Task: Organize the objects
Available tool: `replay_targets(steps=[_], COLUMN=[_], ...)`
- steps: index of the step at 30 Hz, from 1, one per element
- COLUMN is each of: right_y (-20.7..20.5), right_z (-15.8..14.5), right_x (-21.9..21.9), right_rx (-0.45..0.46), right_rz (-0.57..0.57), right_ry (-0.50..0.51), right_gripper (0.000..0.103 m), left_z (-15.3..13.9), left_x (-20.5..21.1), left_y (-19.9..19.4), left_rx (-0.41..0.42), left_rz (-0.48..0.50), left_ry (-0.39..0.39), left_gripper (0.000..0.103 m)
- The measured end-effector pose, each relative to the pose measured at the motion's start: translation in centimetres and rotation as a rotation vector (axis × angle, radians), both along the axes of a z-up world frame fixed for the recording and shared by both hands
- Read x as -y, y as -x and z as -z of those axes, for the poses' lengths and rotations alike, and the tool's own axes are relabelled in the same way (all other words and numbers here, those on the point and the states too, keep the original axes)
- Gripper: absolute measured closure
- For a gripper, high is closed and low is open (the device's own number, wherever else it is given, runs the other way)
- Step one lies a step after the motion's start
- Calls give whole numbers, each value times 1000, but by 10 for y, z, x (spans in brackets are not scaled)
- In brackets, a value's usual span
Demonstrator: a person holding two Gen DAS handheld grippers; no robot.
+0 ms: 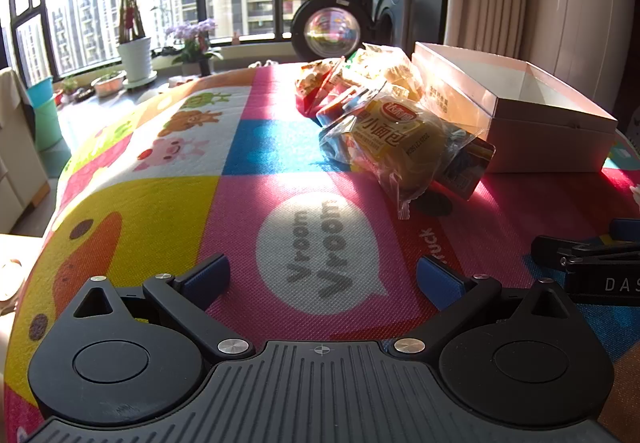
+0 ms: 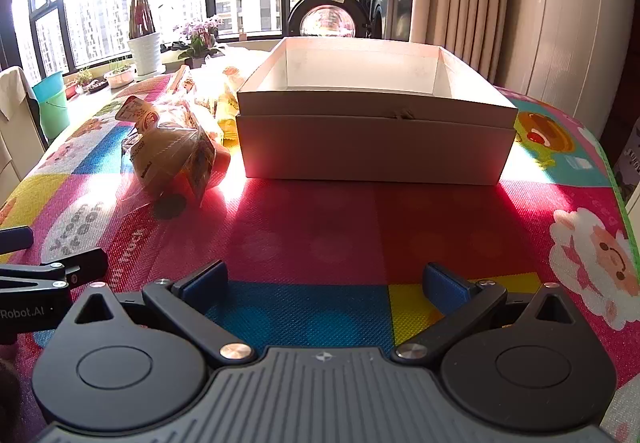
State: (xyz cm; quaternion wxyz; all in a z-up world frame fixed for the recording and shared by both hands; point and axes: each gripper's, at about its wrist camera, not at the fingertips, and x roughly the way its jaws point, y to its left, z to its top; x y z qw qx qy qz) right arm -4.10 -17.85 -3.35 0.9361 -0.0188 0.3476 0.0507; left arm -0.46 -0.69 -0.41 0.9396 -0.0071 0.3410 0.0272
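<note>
Both grippers, left gripper (image 1: 322,277) and right gripper (image 2: 326,283), hover with jaws spread wide and empty, so the nearest bread packet (image 1: 402,147), lying just beside the open white box (image 2: 376,135), wants a pinch across its bun, not its slippery film.

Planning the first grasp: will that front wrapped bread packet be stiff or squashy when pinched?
The bread packet probably squashes: a soft bun inside loose, crinkly clear film. It looks light for its bulk. The glossy wrapper may slide between the pads, so grip the body, not the crimped end.
</note>
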Motion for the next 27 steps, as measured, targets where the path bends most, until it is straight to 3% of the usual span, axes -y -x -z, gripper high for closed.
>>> replay_targets(steps=[27], right_y=[0], right_z=[3], right_x=[-7], right_rx=[8], right_rz=[-34], right_ry=[-8], right_gripper=[0], left_z=[0], left_x=[0], left_y=[0], left_rx=[0], left_rz=[0], left_ry=[1], left_gripper=[0])
